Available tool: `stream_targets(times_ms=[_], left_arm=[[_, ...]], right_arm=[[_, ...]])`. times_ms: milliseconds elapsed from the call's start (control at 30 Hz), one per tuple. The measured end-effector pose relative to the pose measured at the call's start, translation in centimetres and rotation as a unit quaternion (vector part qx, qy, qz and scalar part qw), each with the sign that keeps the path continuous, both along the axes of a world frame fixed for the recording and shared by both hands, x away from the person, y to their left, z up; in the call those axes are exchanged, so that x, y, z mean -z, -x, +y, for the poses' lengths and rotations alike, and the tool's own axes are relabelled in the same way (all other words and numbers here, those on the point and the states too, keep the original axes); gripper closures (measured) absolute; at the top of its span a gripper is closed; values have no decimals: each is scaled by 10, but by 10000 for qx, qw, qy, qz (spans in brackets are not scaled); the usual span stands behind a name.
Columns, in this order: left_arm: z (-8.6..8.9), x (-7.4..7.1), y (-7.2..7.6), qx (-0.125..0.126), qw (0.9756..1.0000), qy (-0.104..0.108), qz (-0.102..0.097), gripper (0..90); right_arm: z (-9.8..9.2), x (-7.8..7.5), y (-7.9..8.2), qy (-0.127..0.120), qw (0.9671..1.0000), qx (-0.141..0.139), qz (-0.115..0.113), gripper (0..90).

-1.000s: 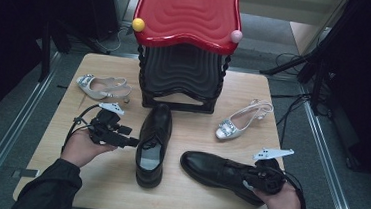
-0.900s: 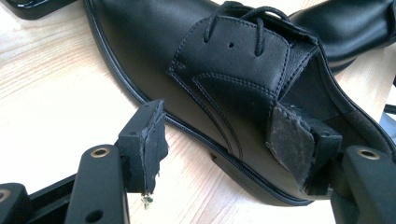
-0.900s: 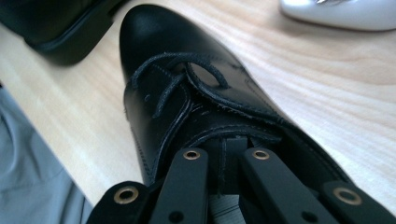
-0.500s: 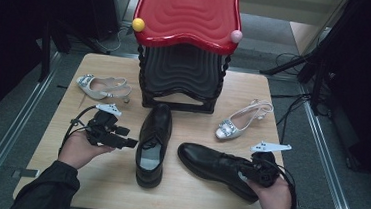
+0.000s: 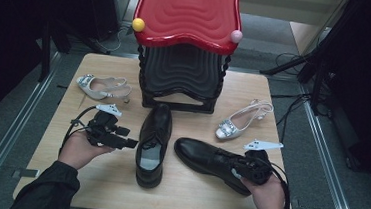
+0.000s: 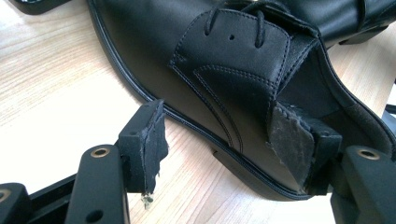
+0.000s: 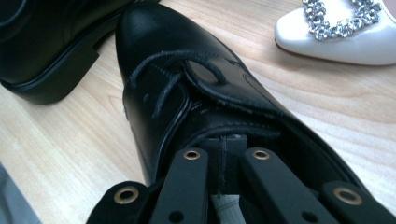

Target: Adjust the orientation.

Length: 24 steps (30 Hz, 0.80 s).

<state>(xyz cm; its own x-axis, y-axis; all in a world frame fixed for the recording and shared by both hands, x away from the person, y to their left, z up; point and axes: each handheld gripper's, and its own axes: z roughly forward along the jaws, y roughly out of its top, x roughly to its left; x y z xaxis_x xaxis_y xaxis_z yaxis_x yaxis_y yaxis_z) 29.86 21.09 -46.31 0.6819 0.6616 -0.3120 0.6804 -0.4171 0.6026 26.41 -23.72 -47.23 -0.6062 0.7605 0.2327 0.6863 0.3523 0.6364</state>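
Two hand-held grippers work a pair of black dress shoes on a wooden table.

The right gripper (image 5: 248, 168), at lower right of the high view, is clenched inside the opening of the right black shoe (image 5: 209, 159), its jaws closed together over the tongue edge in the right gripper view; the shoe lies crosswise, toe toward frame centre. The left gripper (image 5: 120, 138), at left centre, stands released, jaws spread beside the left black shoe (image 5: 153, 142), one pad (image 6: 294, 147) against its side in the left gripper view. Behind them a red-topped black stand (image 5: 186, 39) fills the upper centre, with a silver heeled shoe (image 5: 102, 87) at upper left and another silver shoe (image 5: 242, 119) at right on the table (image 5: 54, 149).
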Motion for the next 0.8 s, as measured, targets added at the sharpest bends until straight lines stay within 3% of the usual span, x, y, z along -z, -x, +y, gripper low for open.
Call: stream_targets(times_ms=[167, 300, 400, 567, 800], left_arm=[[1, -1, -2, 25, 10000, -1, -4, 366], [0, -1, -3, 47, 10000, -11, 8, 365], [-2, 0, -4, 71, 10000, -14, 18, 366], [-3, 0, -3, 58, 10000, 11, 14, 365], [1, 0, -2, 50, 10000, -1, 5, 365]], right_arm=[[-13, -10, 10, -172, 9998, 100, -87, 900], [-17, -22, 22, -99, 9996, 132, -212, 900], [-17, -32, 30, -275, 9990, 128, -315, 900], [2, -36, 34, -346, 9987, -35, -377, 900], [33, -30, 25, -401, 9981, -221, -413, 900]])
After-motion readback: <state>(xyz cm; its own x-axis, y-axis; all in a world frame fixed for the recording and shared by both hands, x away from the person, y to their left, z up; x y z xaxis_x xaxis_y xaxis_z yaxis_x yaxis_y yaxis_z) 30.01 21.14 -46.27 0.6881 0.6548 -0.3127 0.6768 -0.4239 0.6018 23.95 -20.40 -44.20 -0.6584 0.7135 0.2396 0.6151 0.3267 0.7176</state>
